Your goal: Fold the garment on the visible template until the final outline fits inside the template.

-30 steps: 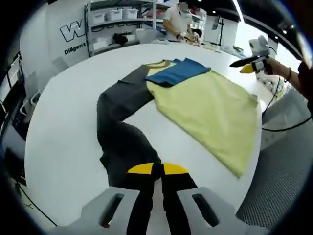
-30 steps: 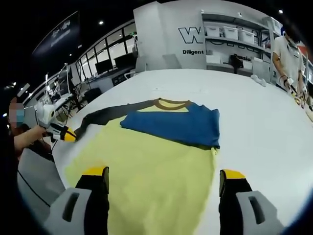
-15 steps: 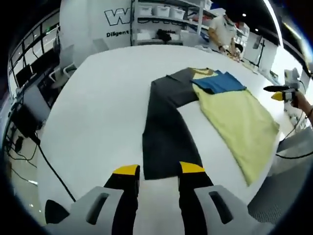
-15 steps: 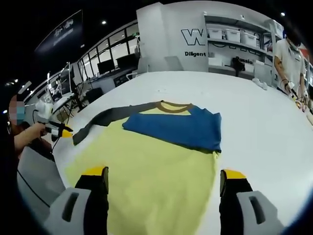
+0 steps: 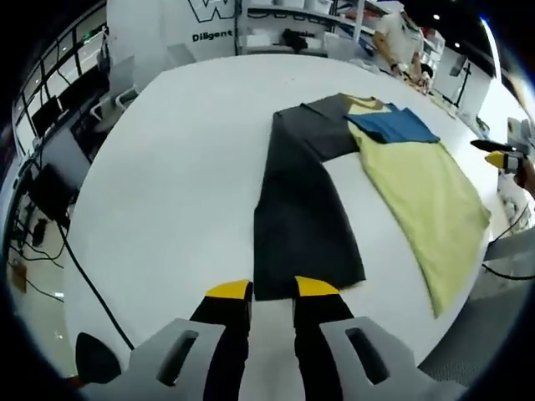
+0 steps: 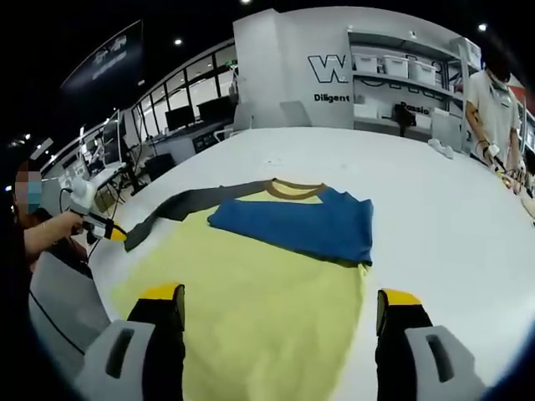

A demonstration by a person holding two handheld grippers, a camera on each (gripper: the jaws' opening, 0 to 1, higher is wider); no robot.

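While the garment [image 5: 393,175] lies spread on the white table [image 5: 184,167], its grey sleeve [image 5: 301,217] stretches flat toward the near edge, apparently pulled straight so it can be folded cleanly across the body. The blue sleeve [image 6: 301,225] is already laid over the yellow body [image 6: 251,309] near the collar [image 6: 292,187], which suggests one side of the fold is done and the grey side is the step in hand. No template outline can be made out on the table.

The left gripper [image 5: 272,291] sits low at the sleeve's near end, its yellow-tipped jaws standing close together with a narrow gap just at the cuff edge. Whether they pinch the fabric I cannot tell; the cuff appears to lie just beyond the tips. In the right gripper view this gripper shows at the far left, held in a person's hand [image 6: 82,194] beside the cuff.

The right gripper [image 6: 280,301] hovers over the near hem of the yellow body, its jaws spread wide apart and grasping nothing, pointed along the shirt toward the collar.
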